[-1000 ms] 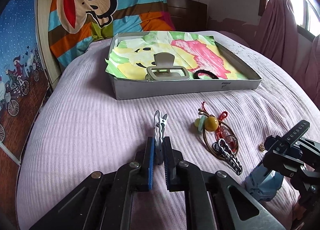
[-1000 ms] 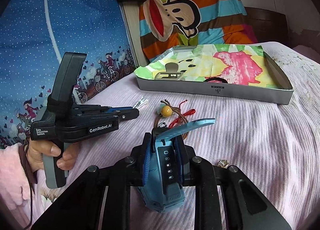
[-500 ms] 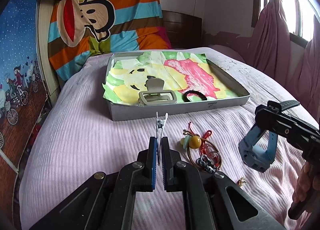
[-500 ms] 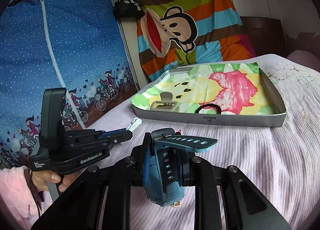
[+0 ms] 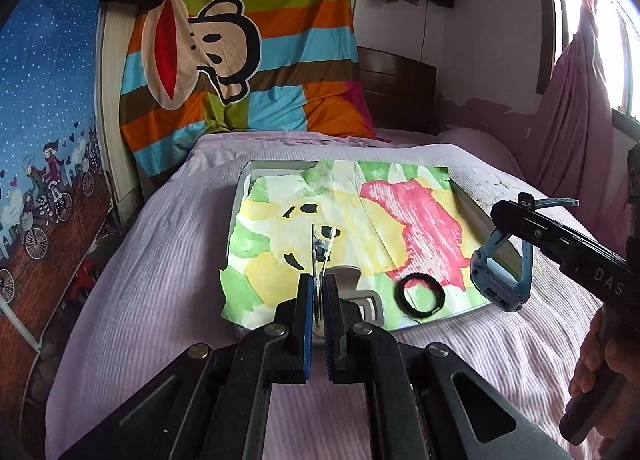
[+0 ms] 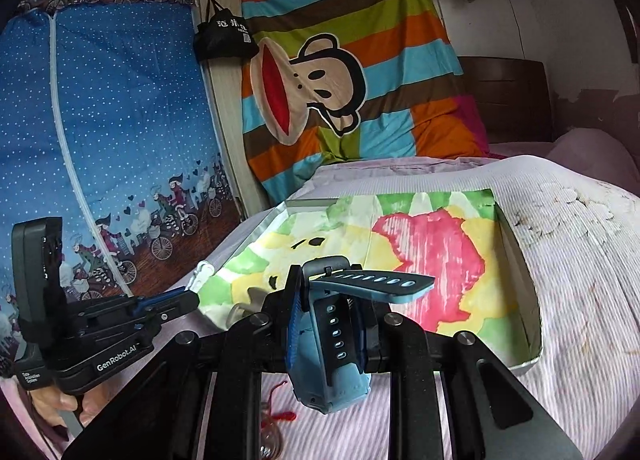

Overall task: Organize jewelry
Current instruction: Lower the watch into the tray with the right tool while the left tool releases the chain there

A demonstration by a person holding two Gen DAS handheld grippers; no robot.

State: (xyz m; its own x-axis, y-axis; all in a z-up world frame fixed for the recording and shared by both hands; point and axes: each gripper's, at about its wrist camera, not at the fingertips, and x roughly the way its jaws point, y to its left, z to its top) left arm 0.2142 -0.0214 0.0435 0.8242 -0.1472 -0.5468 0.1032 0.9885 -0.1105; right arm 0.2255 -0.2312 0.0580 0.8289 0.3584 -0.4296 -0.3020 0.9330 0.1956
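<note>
Held in the left gripper: a small silver hair clip, pinched by its tail end between the closed pads, toothed tip pointing forward above the near part of the tray. Probably light and stiff, thin metal, rather slippery; best taken as now, flat sides against the pads, near the back, so the jaw of the clip stays free. Could twist in the grip if knocked.

Clamped in the right gripper: a blue watch, pads pressing on the two sides of its body, the strap sticking out forward and a little sideways. In the left wrist view the same watch hangs over the near right corner of the tray. Likely heavier than the clip, with a hard case and a soft rubbery strap that bends and swings; safer to hold by the case, not by the strap.

Already lying in the tray, on the painted paper lining: a black hair tie and a beige claw clip, partly hidden behind the left gripper.

On the pink bedspread near the camera, a red cord of some bracelet, not yet put away.

Readable writing: "GenRobot.AI" and a small label, apparently "Data Acquisition System", on the left gripper body in the right wrist view; "DAS" on the right gripper body in the left wrist view. Chinese characters on the black bag, too small to read surely.
</note>
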